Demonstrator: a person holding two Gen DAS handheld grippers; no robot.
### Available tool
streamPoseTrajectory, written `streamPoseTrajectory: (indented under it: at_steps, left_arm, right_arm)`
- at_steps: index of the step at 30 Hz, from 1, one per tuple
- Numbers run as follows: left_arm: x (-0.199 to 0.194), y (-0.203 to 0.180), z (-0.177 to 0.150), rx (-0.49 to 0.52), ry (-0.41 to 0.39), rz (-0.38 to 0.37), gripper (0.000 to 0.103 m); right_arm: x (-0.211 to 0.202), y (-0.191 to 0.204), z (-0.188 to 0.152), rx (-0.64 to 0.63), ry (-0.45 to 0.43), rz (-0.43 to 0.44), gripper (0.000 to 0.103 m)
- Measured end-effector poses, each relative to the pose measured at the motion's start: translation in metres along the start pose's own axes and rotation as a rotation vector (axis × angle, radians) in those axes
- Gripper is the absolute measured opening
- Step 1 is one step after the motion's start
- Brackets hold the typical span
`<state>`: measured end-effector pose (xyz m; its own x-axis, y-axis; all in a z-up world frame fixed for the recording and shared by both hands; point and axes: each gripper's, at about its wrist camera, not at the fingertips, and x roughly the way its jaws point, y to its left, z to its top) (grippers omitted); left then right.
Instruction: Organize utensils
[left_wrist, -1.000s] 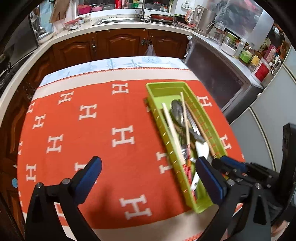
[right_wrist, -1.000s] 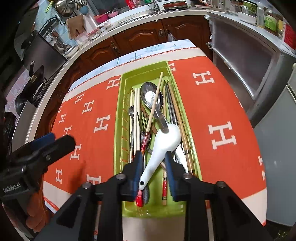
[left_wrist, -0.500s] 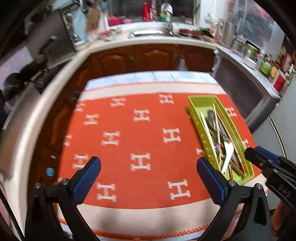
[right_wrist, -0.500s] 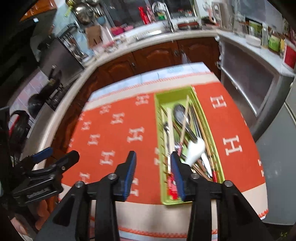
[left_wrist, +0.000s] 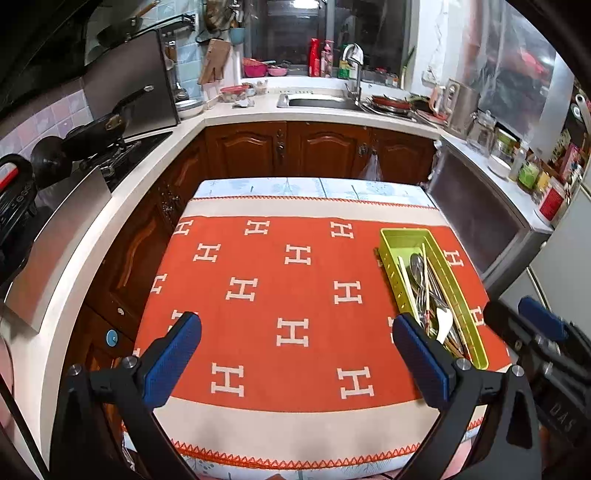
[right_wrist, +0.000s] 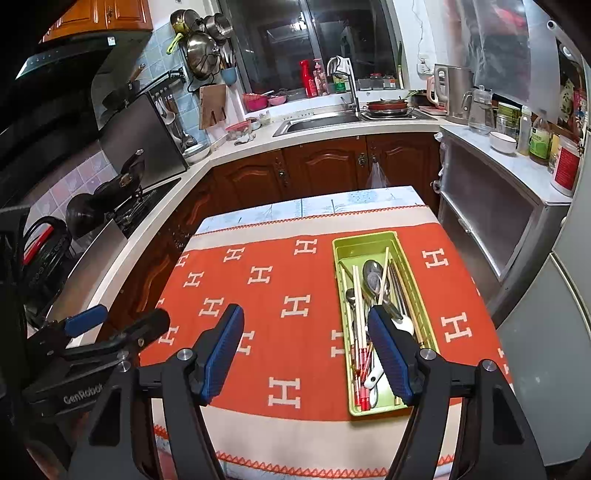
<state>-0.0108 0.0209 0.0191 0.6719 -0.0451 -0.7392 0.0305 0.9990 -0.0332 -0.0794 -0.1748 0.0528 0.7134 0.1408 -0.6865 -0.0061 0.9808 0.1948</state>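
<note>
Item: green tray (right_wrist: 369, 242), lying lengthwise on the right half of the orange patterned cloth (left_wrist: 295, 295) covering the tabletop (left_wrist: 295, 186).

Contents: utensils lying together lengthwise and overlapping, including a white ceramic spoon (left_wrist: 444, 323), a metal spoon (right_wrist: 371, 271), pale chopsticks (right_wrist: 356, 291) and red-tipped pieces near the tray's near end. No loose utensil is showing on the cloth.

Right tool (right_wrist: 306, 350): hanging above the near edge of the tabletop, jaws having just been opening and now standing wide, nothing between them. Its right pad is overlapping the tray only in the line of sight.

Left tool (left_wrist: 295, 358): hanging over the cloth's middle, jaws spread wide, holding nothing.

Stage, as judged: everything is sitting in the tray, so the sorting appears essentially finished and both tools appear to be clearing away.

Handling note: keeping both tools high and clear of the tray's rim is advisable; the tray looks light and a bump could be sliding it or spilling the long, loosely stacked pieces.
</note>
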Motion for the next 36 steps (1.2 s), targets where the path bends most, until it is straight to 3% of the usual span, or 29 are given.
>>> streamPoseTrajectory:
  at_steps: [9,36]
  left_arm:
    - [-0.001,0.003,-0.001,-0.014,-0.037,0.021,0.102]
    - [0.017,0.007,0.003,-0.012,0.004,0.031,0.102]
  right_arm:
    - [0.000,0.012,-0.005,-0.048,0.015,-0.002,0.071]
    - [0.031,0.002,0.008,-0.030,0.043,-0.007,0.071]
